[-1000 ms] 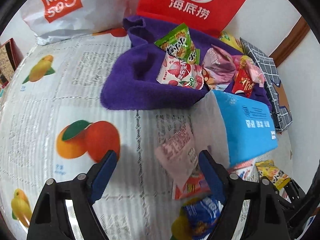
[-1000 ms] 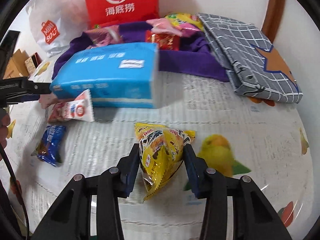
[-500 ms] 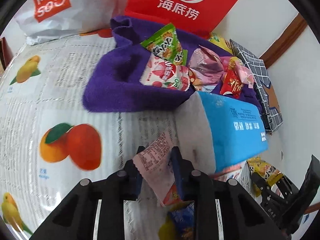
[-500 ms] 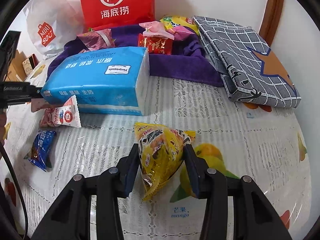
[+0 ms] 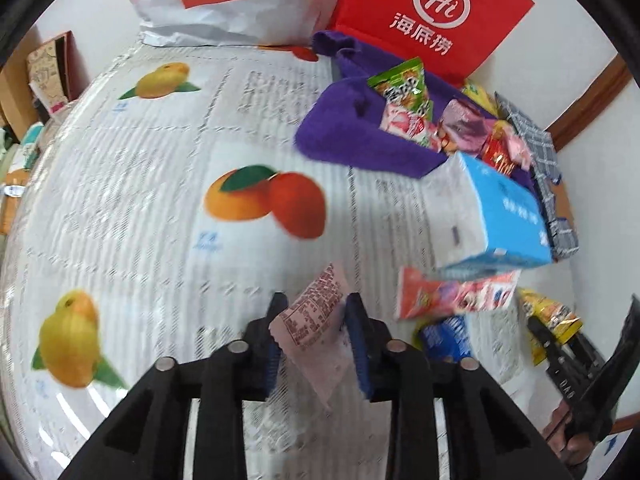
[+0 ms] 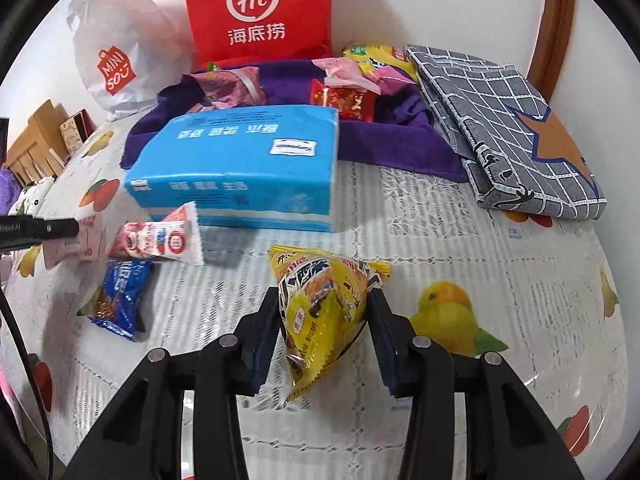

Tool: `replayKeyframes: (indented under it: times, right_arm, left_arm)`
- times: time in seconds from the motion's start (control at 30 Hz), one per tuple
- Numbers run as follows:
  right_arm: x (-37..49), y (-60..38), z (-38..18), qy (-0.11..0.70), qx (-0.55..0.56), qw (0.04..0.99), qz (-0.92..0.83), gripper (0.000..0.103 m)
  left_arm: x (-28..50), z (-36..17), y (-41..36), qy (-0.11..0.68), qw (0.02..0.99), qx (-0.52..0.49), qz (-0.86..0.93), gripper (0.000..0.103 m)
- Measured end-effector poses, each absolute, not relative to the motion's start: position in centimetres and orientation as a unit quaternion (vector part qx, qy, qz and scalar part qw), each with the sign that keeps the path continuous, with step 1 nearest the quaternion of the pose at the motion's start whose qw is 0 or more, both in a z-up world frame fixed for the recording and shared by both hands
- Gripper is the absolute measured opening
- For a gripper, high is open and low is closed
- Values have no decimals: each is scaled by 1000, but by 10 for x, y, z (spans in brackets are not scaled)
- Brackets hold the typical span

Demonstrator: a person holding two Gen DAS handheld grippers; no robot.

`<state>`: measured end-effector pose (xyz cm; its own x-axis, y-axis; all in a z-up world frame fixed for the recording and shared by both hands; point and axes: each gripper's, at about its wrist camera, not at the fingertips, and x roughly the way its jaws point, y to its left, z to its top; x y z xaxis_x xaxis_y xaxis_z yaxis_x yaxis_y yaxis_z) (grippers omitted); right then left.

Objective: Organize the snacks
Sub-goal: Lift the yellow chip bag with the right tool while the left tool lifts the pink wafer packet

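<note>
Both hands are loaded here. The left gripper [image 5: 314, 330] has the pink sachet [image 5: 316, 320] between its jaws; they're easing apart a touch, but the pads still pinch it and it hangs off the tablecloth [image 5: 160, 184]. It looks feather-light, flat and floppy, so it'll probably flap, and a grip near the middle beats a corner.

The right gripper [image 6: 325, 330] is clamped on the yellow pack [image 6: 324, 304], puffy and crinkly, likely crushable chips inside and a slick film, so I'd squeeze gently across the belly.

The snack pile sits on the purple towel [image 6: 400, 148] at 12 o'clock, behind the tissue pack [image 6: 240, 160]. The red-white pack [image 6: 160, 240] and blue pack [image 6: 120, 300] lie loose at 10 o'clock.
</note>
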<state>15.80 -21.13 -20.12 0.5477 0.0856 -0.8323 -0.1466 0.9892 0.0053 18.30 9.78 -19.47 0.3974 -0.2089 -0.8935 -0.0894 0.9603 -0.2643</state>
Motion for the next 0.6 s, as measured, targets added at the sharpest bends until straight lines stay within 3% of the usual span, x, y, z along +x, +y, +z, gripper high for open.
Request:
replayKeyframes:
  times: [0.1,0.17,0.2,0.6]
  right_arm:
    - [153,-210,-200,468,-27,881,66,43]
    - [151,-211,-199,468,-24,881,66,43]
    - [150,-211,-198,467,-24,882,65,43]
    - [144,-221,-200,467,-26,883,51,43]
  left_arm:
    - [178,-191,98,549,826,-124,-32,40]
    - [176,-184,99,539,833,-122,-29,61]
    - [175,-181,99,532,838,-120,-29,63]
    - [186,-192,77,543,832,-99,-56,66]
